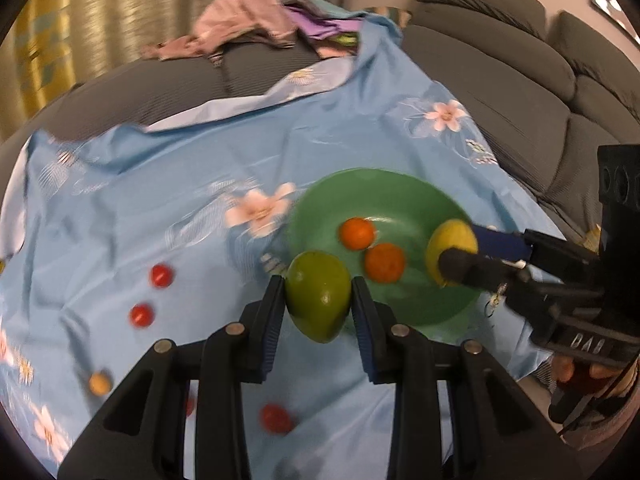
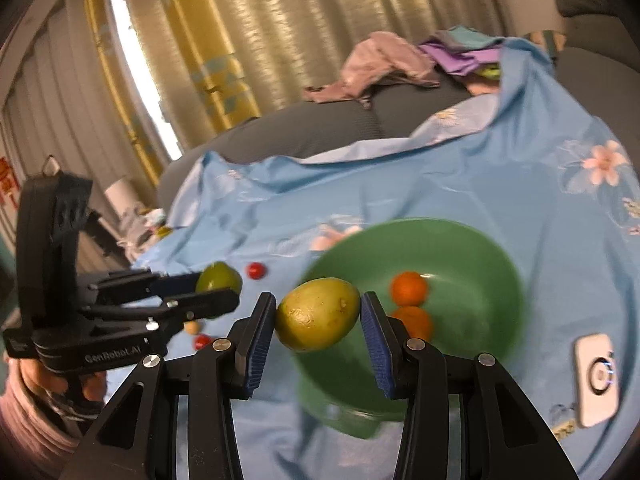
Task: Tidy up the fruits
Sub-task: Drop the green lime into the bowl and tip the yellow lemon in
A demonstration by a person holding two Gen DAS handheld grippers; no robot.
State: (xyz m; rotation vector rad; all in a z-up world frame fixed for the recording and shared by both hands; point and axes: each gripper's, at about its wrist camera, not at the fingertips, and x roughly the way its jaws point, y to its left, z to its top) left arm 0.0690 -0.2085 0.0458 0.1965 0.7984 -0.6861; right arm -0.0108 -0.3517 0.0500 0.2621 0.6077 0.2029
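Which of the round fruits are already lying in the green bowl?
Only the two orange fruits, side by side in the green bowl. The green fruit is in the left gripper, the yellow fruit in the right gripper.

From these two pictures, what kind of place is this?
Most likely a living room at home. A grey sofa bears a blue flowered sheet, long curtains hang behind, and loose clothes lie on the cushions.

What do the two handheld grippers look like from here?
Both are black plastic with blue ribbed pads and round silver screw heads. The left gripper carries white lettering on its body; the right gripper shows white letters on its side and a thin cable.
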